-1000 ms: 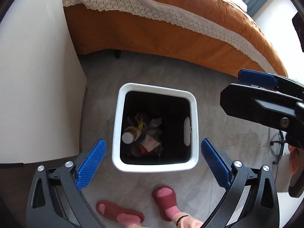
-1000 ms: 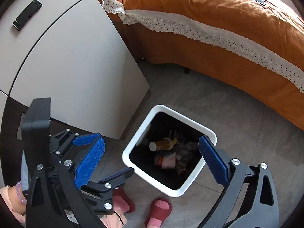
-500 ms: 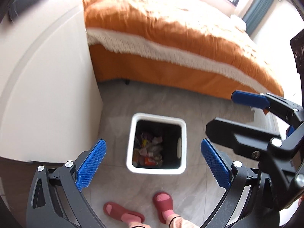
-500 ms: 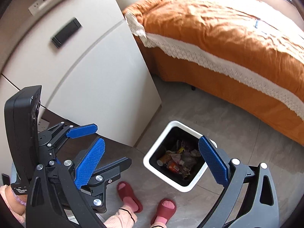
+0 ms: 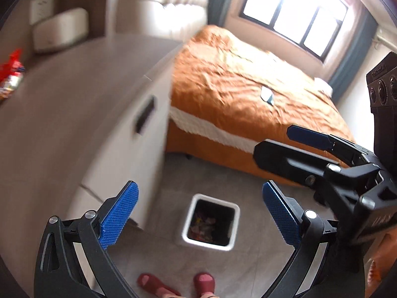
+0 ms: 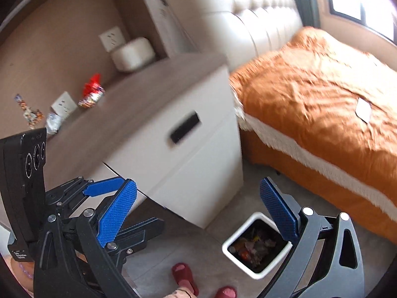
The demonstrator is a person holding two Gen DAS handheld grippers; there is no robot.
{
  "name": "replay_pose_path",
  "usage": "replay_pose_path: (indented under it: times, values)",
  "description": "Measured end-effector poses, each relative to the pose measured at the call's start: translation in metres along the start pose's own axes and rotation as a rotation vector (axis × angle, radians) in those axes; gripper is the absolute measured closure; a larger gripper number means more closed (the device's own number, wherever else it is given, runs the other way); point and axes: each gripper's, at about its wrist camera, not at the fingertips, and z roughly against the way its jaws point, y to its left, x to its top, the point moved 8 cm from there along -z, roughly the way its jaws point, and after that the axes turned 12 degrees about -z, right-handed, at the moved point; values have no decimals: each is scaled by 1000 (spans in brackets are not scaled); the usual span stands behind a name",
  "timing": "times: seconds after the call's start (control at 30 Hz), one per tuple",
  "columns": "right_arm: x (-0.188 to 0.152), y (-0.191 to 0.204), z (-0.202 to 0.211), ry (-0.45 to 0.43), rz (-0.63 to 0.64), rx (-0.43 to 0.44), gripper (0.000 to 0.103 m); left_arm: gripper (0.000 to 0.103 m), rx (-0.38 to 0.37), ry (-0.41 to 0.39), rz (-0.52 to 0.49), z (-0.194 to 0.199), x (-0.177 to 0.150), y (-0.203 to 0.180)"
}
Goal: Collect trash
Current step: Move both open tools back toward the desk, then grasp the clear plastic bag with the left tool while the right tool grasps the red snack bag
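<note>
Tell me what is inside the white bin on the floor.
The white bin holds a loose heap of mixed trash, with crumpled wrappers and red and orange bits showing. Single items are too blurred to name, and whatever lies under the top layer is covered.

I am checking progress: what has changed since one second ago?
Both grippers, left and right, lifted away from the white square trash bin, bringing the brown cabinet top with wrappers into view. Both stayed open and empty; the bin kept its place.
</note>
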Motion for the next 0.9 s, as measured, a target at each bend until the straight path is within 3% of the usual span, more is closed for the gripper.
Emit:
replay_pose_path:
  times: [0.27,0.4,0.67,0.9]
  values:
    - [60,115,-1,-65,168,159,5,5,264,-93,139,90,25,109]
    - [75,171,-10,-71,229,231,5,5,357,-126,200,125,24,157]
    - [89,247,-48,-41,305,300,5,5,470,-161,287,172,17,239]
    - [93,299,-90,-3,345,327,5,5,547,-169,348,190,3,299]
